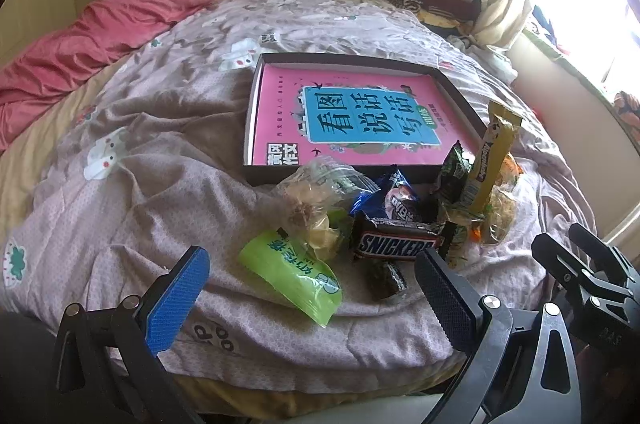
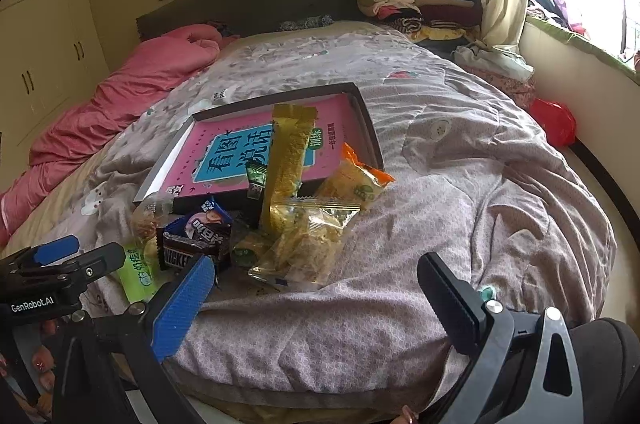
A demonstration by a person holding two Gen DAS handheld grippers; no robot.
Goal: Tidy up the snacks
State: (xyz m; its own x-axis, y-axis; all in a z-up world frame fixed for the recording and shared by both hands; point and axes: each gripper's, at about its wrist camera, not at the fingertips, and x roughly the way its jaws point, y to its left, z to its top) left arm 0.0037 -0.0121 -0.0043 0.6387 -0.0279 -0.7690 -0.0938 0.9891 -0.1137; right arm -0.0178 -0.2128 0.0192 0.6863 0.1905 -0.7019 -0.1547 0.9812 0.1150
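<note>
A: Where are the snacks?

B: In a heap on the bed (image 1: 160, 152), just in front of the box (image 1: 460, 92). A pink book (image 1: 352, 120) lies flat in the box. The Snickers (image 1: 396, 244) sits at the front of the heap. A green pack (image 1: 292, 276) and a small dark sweet (image 1: 386, 278) lie nearest the left gripper (image 1: 316, 300). A tall gold stick (image 1: 492, 160) leans up at the right side.

A: What should happen first?

B: I think the snacks go into the box, one at a time. Start with a loose one at the edge, like the green pack. Then the heap will not slide. Come down over it, close across its short side, and lift slowly. The gold stick leans, so it may tip over if the heap gets bumped.

A: What are the fingers doing?

B: The left fingers (image 1: 176, 304) are wide apart and hold nothing. They hang just above the bed, near the green pack. The right gripper (image 2: 320, 304) is wide apart too, and empty. It is over bare blanket, beside a clear bag (image 2: 308, 244).
</note>
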